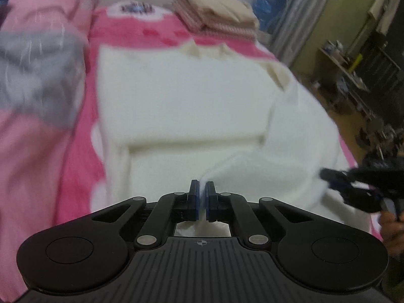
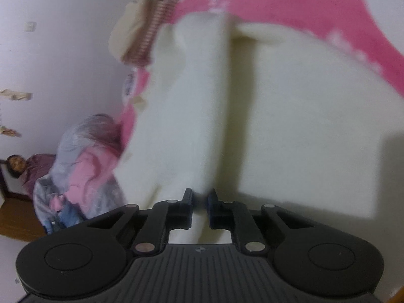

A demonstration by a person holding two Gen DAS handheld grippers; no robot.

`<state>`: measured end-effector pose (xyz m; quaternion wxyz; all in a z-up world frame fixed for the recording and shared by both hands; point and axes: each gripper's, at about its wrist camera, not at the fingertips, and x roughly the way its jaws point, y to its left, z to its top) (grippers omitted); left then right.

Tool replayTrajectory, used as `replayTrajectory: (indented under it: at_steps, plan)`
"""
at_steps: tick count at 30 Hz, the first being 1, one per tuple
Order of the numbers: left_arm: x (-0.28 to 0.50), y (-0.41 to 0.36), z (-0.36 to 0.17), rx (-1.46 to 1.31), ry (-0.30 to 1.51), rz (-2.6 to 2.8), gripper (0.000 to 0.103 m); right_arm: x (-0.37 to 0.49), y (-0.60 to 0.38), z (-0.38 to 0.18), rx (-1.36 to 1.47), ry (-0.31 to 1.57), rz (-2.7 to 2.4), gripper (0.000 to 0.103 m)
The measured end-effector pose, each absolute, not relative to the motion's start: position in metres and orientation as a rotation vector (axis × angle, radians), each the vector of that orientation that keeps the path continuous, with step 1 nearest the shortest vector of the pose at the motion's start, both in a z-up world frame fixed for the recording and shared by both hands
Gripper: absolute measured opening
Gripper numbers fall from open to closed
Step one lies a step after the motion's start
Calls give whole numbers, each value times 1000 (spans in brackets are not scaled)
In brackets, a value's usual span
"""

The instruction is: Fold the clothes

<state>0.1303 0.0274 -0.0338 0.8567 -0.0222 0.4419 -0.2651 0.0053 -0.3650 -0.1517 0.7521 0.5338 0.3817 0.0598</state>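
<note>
- The white fleecy garment point(image 1: 181, 106) is spread over the bed's pink cover point(image 1: 141, 31), partly folded already, with one thick folded band running across it in the left wrist view.
- Left gripper point(image 1: 202, 199): its fingers point(image 1: 194, 199) are pinched right together on a thin bit of the white fabric, and the cloth rises in a little ridge straight out of the pinch.
- Right gripper point(image 2: 200, 208): its fingers point(image 2: 188, 208) are close together with a fold of the same white garment squeezed between them. You can also spot this gripper at the right edge of the left wrist view, on the garment's near right edge, with a hand point(image 1: 391, 229) behind it.
- Both views are pretty blurry, so fine details of the fabric are hard to make out.
- At the far end of the bed there's a stack of folded clothes point(image 1: 217, 10), beige on top with striped pink layers under it, well apart from the white piece.
- Over on the left there's a crumpled pink and grey bundle point(image 1: 38, 58) lying beside the garment.
- A person point(image 2: 17, 164) is off in the background by the wall in the right wrist view.
</note>
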Motion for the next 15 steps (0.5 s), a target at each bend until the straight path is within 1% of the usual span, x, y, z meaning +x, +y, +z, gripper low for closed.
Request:
replayTrajectory:
  at_steps: [2, 6, 8, 9, 10, 12, 13, 15]
  plan:
    - [158, 27, -11, -59, 852, -552, 2, 21, -365, -129, 1152, 754, 179, 10]
    - [208, 34, 52, -77, 673, -589, 2, 55, -363, -75, 1092, 546, 270, 10]
    - [225, 38, 73, -46, 614, -608, 2, 67, -358, -61, 1070, 476, 299, 9]
    - [231, 40, 75, -25, 610, -601, 2, 71, -353, -59, 1060, 459, 312, 9]
    - [236, 42, 74, -2, 617, -591, 2, 76, -346, -61, 1048, 457, 324, 9]
    - [249, 44, 50, 49, 693, -566, 4, 83, -321, -78, 997, 510, 322, 9]
    - [256, 43, 31, 85, 755, -538, 6, 86, -310, -91, 962, 542, 312, 9]
    - [268, 42, -17, 161, 893, -439, 7, 93, -292, -129, 886, 653, 250, 10]
